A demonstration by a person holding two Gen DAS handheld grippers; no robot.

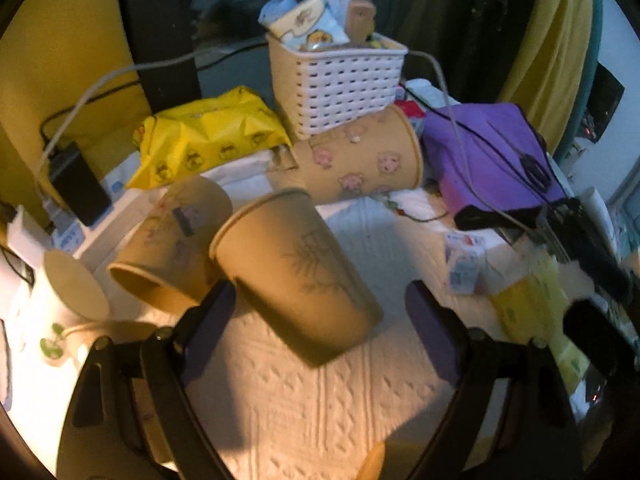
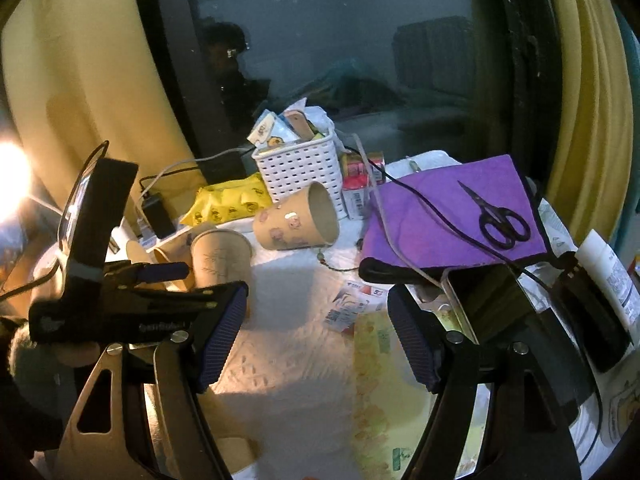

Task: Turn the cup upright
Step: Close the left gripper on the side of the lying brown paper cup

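A tan paper cup with a plant sketch [image 1: 296,272] tilts between the open fingers of my left gripper [image 1: 324,328], mouth toward the upper left, base toward me; it touches the left finger [image 1: 212,320] only. In the right wrist view this cup [image 2: 220,264] looks nearly upright beside the left gripper's body [image 2: 120,304]. A second paper cup [image 1: 172,244] lies on its side behind it, mouth toward me. A third cup with pink pig prints [image 1: 360,164] [image 2: 296,220] lies on its side further back. My right gripper [image 2: 316,336] is open and empty over the white cloth [image 2: 288,360].
A white woven basket [image 1: 340,80] of packets sits on the pig cup. A yellow packet [image 1: 208,132], a black power bank [image 1: 78,184] with cables, a purple folder [image 2: 448,208] with black scissors [image 2: 500,220], a tablet [image 2: 516,320] and small packets [image 2: 348,308] crowd the table.
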